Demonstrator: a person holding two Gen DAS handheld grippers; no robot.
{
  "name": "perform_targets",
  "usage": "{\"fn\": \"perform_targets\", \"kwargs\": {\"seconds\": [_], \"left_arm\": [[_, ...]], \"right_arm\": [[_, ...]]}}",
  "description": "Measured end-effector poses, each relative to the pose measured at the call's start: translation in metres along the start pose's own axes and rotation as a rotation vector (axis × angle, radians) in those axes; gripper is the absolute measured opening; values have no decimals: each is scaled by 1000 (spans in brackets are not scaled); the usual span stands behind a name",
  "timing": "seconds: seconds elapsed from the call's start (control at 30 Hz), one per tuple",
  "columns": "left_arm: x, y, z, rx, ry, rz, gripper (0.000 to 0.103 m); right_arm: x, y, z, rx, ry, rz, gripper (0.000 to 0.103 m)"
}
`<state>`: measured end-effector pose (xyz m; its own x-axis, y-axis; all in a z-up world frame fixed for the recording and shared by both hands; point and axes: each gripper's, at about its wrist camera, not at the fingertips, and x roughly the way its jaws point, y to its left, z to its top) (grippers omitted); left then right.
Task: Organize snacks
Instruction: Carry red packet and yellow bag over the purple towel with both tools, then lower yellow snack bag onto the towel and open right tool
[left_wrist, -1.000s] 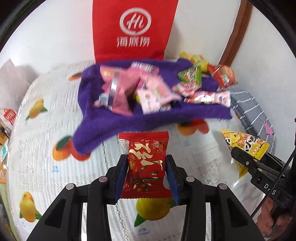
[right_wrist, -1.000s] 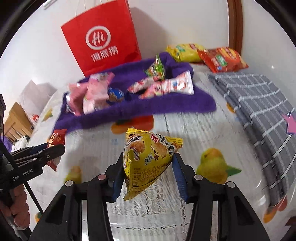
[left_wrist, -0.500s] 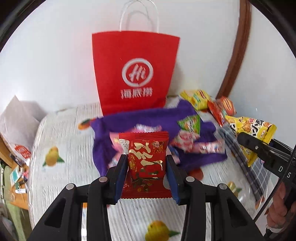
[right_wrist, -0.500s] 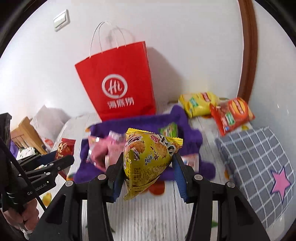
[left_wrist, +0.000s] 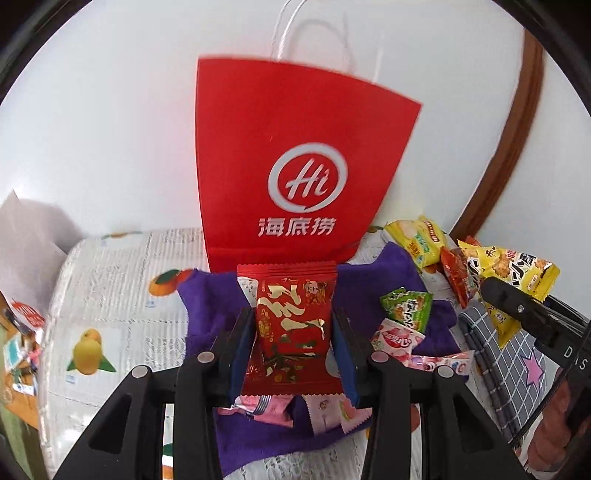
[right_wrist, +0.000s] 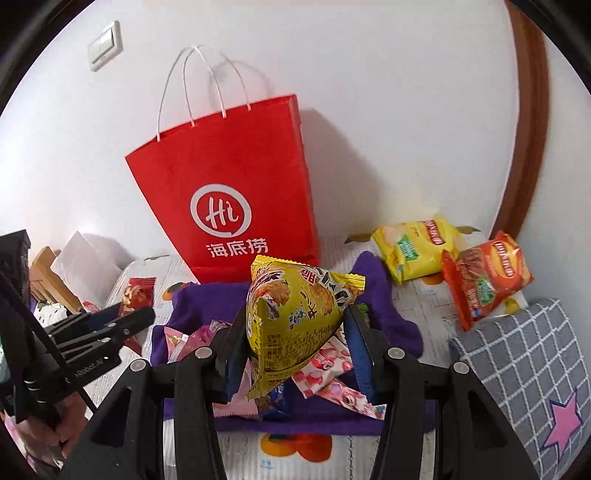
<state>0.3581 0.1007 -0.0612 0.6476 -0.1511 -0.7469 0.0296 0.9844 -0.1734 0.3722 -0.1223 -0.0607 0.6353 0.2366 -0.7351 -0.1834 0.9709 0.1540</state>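
Snacks sit in both tongs. The left gripper (left_wrist: 293, 332) is clamped narrow on a flat red packet (left_wrist: 291, 314), its blue pads pressing the packet's two side edges, and the packet stands upright with its crimped top toward the red bag (left_wrist: 295, 173). The right gripper (right_wrist: 295, 347) is closed on a puffy yellow packet (right_wrist: 295, 317), which bulges between the pads and tilts a little to the right. In the left wrist view the right gripper shows at the right edge with the yellow packet at its tip; in the right wrist view the left gripper shows at the left edge with a hand (right_wrist: 55, 432) below it.

Just beyond and under both grippers lies a purple towel (right_wrist: 388, 317) on a bed with a fruit-print sheet (left_wrist: 118, 295). On the towel lie loose small snacks: pink packets (right_wrist: 328, 369), a green packet (left_wrist: 408, 306) and a blue one (right_wrist: 277, 404) partly hidden under the yellow packet.

The red bag stands upright at the far edge of the towel, against a white wall (right_wrist: 388, 110). It has white cord handles and a white "Hi" logo. Its mouth faces up and what is inside it cannot be seen.

To the far right of the towel, a yellow chip bag (right_wrist: 413, 251) and a red chip bag (right_wrist: 484, 277) lie on the sheet, touching each other. Near right is a grey checked pillow (right_wrist: 517, 369) with a pink star.
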Motion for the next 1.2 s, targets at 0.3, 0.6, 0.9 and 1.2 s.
{"fn": "perform_targets", "kwargs": {"seconds": [0.3, 0.6, 0.9, 1.2], "left_arm": [[13, 15, -2, -26, 38, 5, 39], [33, 12, -6, -24, 79, 17, 39], [50, 0, -12, 4, 119, 24, 39], [55, -4, -16, 3, 127, 10, 39]], "right_arm": [[33, 6, 8, -19, 1, 39, 49], [76, 3, -2, -35, 140, 80, 49], [103, -10, -11, -33, 277, 74, 49], [121, -8, -20, -53, 321, 64, 49]]}}
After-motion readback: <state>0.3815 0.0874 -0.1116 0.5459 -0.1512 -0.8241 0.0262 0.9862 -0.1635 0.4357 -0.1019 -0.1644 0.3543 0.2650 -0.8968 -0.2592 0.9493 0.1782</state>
